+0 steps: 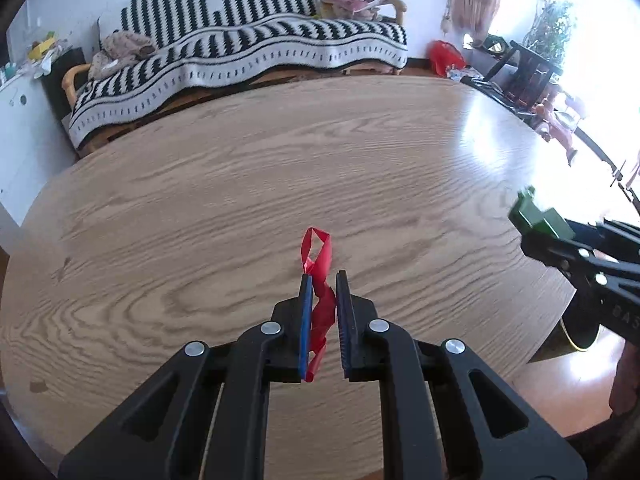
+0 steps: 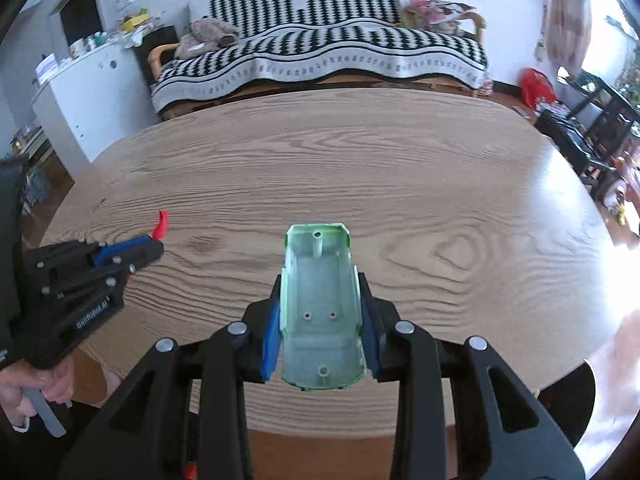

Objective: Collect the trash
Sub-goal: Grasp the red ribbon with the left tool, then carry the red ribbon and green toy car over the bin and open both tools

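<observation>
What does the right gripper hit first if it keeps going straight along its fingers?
Probably bare tabletop. The right gripper, shut on the green plastic shell, points down at open wood. Nothing else shows in that line, though depth is hard to judge.

Wood-grain table [image 1: 240, 184], smooth, glossy glare at 2 o'clock. Red ribbon [image 1: 320, 280] thin shiny plastic. Green shell [image 2: 320, 304] moulded matt plastic. Sofa throw [image 1: 256, 48] knitted cloth.

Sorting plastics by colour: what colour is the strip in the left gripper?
Red; the strip shows best in the left wrist view, between the left gripper's blue pads.
</observation>
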`<state>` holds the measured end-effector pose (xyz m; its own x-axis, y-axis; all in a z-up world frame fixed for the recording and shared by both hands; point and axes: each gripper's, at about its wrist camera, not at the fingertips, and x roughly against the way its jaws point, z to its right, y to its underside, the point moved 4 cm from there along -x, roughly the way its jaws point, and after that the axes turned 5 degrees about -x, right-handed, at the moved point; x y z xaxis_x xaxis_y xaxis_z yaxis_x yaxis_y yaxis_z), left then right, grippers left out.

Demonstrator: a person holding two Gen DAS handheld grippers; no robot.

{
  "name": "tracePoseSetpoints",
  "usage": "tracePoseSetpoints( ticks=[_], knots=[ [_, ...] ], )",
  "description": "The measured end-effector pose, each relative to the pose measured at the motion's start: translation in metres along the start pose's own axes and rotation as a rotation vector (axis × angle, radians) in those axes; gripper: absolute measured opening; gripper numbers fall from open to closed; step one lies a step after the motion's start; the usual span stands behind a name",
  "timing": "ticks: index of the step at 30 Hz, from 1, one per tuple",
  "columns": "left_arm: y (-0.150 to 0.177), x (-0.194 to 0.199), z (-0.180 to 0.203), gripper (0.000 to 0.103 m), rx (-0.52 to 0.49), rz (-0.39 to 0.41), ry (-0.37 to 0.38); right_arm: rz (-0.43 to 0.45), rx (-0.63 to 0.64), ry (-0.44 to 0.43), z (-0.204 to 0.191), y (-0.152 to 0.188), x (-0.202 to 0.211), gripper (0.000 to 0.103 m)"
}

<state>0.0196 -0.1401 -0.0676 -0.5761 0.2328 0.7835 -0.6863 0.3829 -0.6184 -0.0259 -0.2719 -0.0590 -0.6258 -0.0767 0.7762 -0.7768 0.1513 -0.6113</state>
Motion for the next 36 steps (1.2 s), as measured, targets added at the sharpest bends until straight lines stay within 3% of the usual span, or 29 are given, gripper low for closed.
tracePoseSetpoints(
  ticks=[10,20,28,33,36],
  knots=[
    [-0.039,-0.012,0.083,0.011,-0.029,0.072,0.124,0.052,-0.159,0.131,0.113,0.020,0.043,0.033],
    [-0.045,-0.013,0.210,0.011,-0.189,0.110,0.308,0.080,-0.394,0.277,0.254,0.074,0.104,0.033],
    [-0.026,-0.013,0.332,0.011,-0.324,0.103,0.527,0.073,-0.639,0.368,0.363,0.139,0.144,0.033],
    [-0.004,-0.022,0.405,0.011,-0.401,0.052,0.635,0.013,-0.734,0.391,0.403,0.168,0.142,0.034],
    [0.005,-0.033,0.432,0.011,-0.431,0.021,0.660,-0.018,-0.780,0.385,0.419,0.181,0.138,0.034]
  ],
)
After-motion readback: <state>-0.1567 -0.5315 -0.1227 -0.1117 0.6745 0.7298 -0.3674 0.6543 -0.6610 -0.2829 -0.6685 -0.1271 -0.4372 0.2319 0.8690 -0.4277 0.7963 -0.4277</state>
